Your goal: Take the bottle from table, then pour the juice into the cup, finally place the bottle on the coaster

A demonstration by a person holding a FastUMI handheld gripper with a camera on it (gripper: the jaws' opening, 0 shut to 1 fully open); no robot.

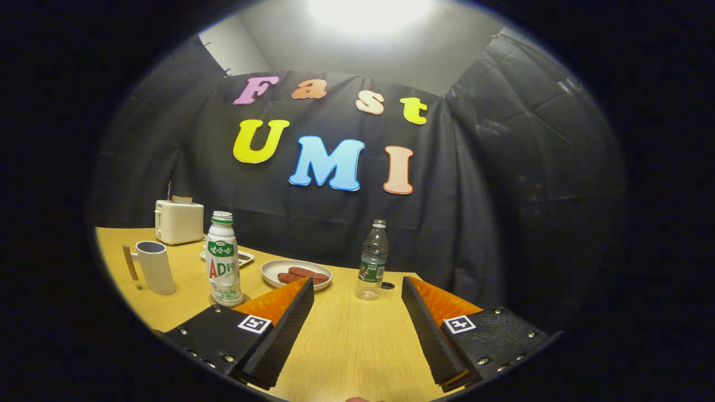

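The juice bottle [223, 260], white with a green cap and label, stands upright on a round coaster [228, 302] just beyond my left fingertip. A white cup [155, 267] with a wooden handle stands to the bottle's left. My gripper [357, 287] hovers over the wooden table [346, 340], open wide with nothing between its fingers. The bottle is apart from both fingers.
A clear water bottle [372, 261] stands ahead, between the fingers and slightly right. A white plate with sausages [296, 273] lies behind the left finger. A toaster [179, 221] and a small dish [244, 257] sit at the back left by the black cloth wall.
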